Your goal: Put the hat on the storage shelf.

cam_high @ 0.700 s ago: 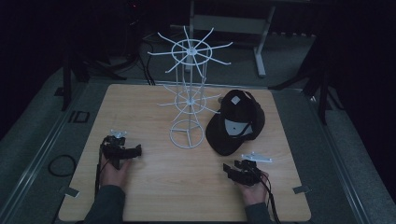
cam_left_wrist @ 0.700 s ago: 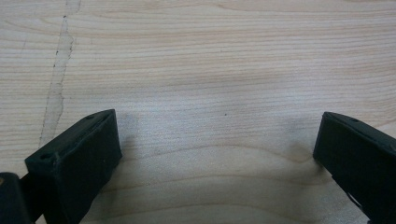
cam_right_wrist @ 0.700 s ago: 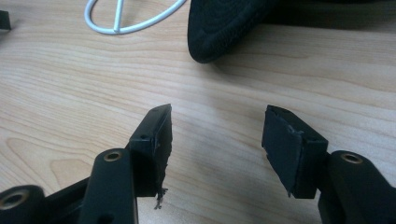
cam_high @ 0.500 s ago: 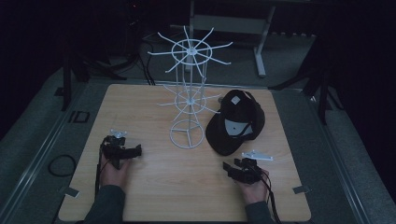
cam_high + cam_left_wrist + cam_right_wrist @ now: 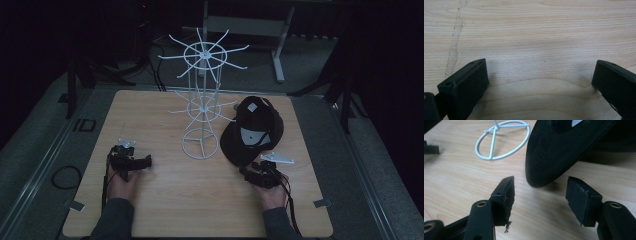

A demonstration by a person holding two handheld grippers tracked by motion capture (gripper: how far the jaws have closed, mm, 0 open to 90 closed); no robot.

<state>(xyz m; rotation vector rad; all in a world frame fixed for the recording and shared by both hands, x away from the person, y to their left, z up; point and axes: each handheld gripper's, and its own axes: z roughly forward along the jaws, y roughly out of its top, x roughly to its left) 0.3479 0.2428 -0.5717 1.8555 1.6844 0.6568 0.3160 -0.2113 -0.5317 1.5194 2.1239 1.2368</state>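
Darkness hides surroundings beyond table [image 5: 165, 200]; black cap [image 5: 564, 147] runs past frame edge.

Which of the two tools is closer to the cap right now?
The right tool: its open jaws face the black cap's brim. The left tool sits beyond the white rack.

High view: fixed above my side of the wooden table [image 5: 165, 200], facing forward and down, far enough back to take in the whole top, my forearms entering at the bottom edge.

Left gripper view: rides my left gripper [image 5: 131, 162], pointed almost straight down, very close to the tabletop [image 5: 531, 37]; bare wood grain between my two jaws.

Right gripper view: rides my right gripper [image 5: 539, 192], low and nearly level, facing across the table. Close on the black cap [image 5: 564, 147] brim and the white wire rack [image 5: 501, 140] base ring. High view shares both: cap [image 5: 252, 132], rack [image 5: 201, 145].
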